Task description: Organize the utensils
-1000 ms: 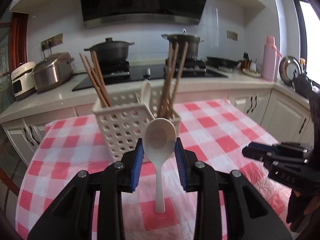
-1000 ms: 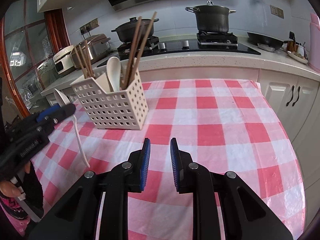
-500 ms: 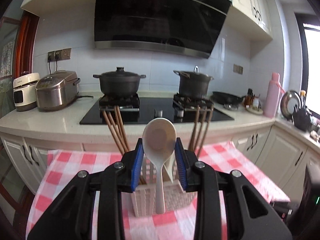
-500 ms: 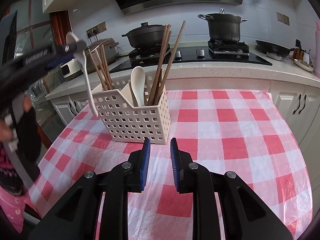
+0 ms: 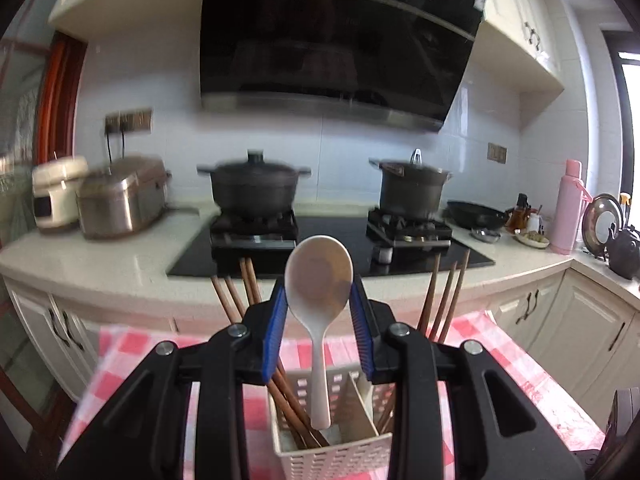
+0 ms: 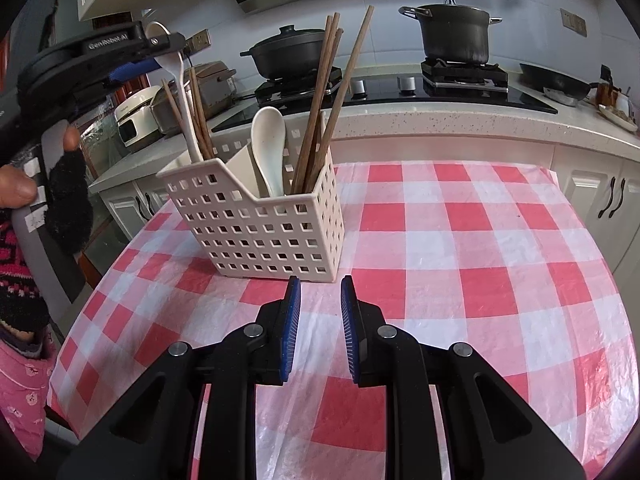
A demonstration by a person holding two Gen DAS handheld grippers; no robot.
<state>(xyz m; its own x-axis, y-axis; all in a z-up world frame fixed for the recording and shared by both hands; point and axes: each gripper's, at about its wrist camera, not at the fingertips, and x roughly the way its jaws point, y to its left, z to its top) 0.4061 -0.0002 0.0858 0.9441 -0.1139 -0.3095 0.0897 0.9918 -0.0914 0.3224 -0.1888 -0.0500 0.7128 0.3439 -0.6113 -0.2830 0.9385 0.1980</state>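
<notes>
While left jaws grip white spoon (image 5: 318, 280) above caddy (image 6: 256, 232), right jaws apart, seemingly empty.

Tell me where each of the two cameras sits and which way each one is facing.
Left wrist: on the left gripper, above the white basket, facing the stove; its jaws clamp a white spoon.
Right wrist: on the right gripper, low over the checkered table, jaws parted and holding nothing; a hand shows at left.
Shared: basket, spoon, chopsticks, both pots.
</notes>
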